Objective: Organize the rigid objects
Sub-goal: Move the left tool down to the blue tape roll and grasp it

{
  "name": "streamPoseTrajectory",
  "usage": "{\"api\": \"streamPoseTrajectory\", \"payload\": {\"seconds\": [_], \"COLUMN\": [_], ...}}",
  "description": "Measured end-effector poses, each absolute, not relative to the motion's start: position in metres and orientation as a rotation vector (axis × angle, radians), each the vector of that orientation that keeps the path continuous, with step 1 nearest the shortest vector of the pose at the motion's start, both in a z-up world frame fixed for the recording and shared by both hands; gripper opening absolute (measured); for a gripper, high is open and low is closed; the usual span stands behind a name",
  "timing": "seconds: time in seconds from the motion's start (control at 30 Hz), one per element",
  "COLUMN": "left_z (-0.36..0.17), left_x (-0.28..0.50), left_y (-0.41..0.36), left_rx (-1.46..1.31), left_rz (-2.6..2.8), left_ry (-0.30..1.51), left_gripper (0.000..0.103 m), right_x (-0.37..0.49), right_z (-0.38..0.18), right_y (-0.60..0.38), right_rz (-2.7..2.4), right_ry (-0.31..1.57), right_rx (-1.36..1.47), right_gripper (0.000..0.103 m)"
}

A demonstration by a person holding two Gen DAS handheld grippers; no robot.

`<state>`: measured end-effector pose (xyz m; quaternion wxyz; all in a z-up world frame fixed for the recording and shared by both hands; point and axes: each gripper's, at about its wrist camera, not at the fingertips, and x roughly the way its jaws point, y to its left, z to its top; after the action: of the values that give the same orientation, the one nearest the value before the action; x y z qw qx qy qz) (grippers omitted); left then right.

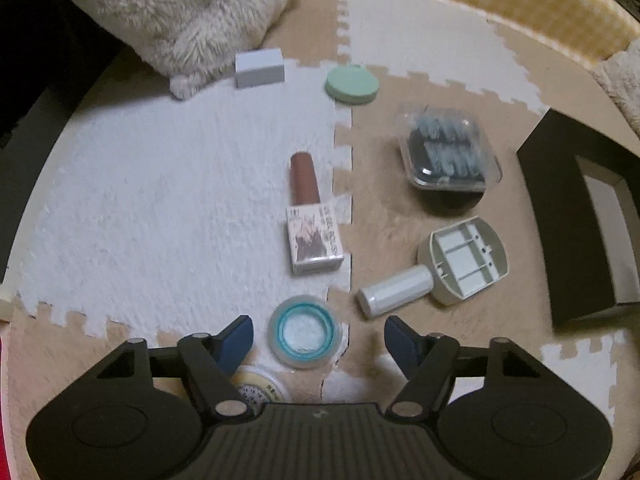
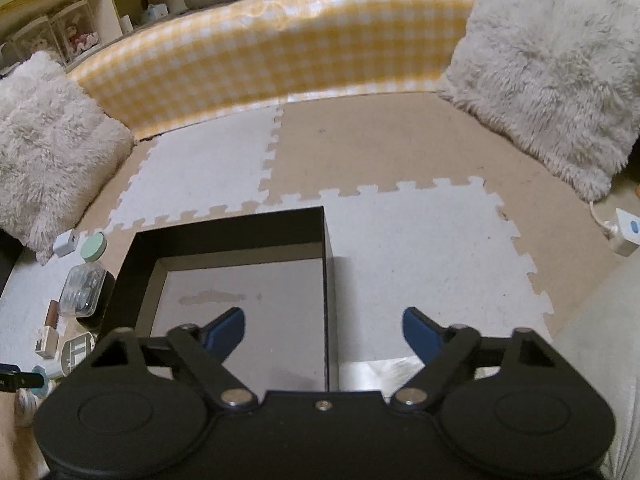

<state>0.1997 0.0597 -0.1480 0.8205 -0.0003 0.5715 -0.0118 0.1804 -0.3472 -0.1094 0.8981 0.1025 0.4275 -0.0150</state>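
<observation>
Small round teal-rimmed jar [image 1: 303,334] sat on the foam mat [image 1: 160,200] between the left gripper [image 1: 319,338] fingers, spread, not touching it. Right gripper [image 2: 323,330] was spread too, nothing in it, over the black box [image 2: 228,228].

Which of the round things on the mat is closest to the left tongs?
The clear jar with the blue ring, lying between the left tongs; the green disc lies far off.

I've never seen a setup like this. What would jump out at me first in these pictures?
Probably the small items scattered over the puzzle-piece floor mat: a brown-capped bottle lying in the middle, with a round teal-rimmed jar just ahead of the open left gripper. Then the black box, nothing visible inside, below the open right gripper.
</observation>
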Motion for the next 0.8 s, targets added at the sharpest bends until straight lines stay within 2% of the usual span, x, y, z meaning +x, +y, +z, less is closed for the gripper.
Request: {"api": "streamPoseTrajectory", "payload": {"seconds": [0.17,0.3,0.37,0.43,0.57,0.8], "left_z": [-0.157,-0.161,-0.161,-0.161,-0.159,-0.133], "left_x": [0.201,0.202,0.202,0.203,0.203,0.197], "left_y": [0.064,0.066,0.066,0.065,0.066,0.060], "left_rx": [-0.006,-0.016,-0.006,0.001,-0.011,-0.048], "left_rz": [-0.010,-0.013,-0.012,-0.008,-0.001,0.007], "left_ry": [1.237,1.247,1.244,1.240,1.226,1.110], "left_gripper": [0.062,0.050,0.048,0.044,0.044,0.044], "right_x": [0.190,0.193,0.192,0.192,0.192,0.190], "right_z": [-0.120,-0.126,-0.129,-0.129,-0.124,-0.124], "right_y": [-0.346,-0.346,-0.343,-0.339,-0.335,-0.332], "right_rz": [-0.040,-0.033,-0.014,-0.005,-0.011,-0.005], "right_ry": [0.944,0.988,1.012,1.026,1.034,1.027], "right_rx": [0.211,0.190,0.173,0.145,0.109,0.061], "right_gripper": [0.061,0.046,0.034,0.027,0.005,0.003]}}
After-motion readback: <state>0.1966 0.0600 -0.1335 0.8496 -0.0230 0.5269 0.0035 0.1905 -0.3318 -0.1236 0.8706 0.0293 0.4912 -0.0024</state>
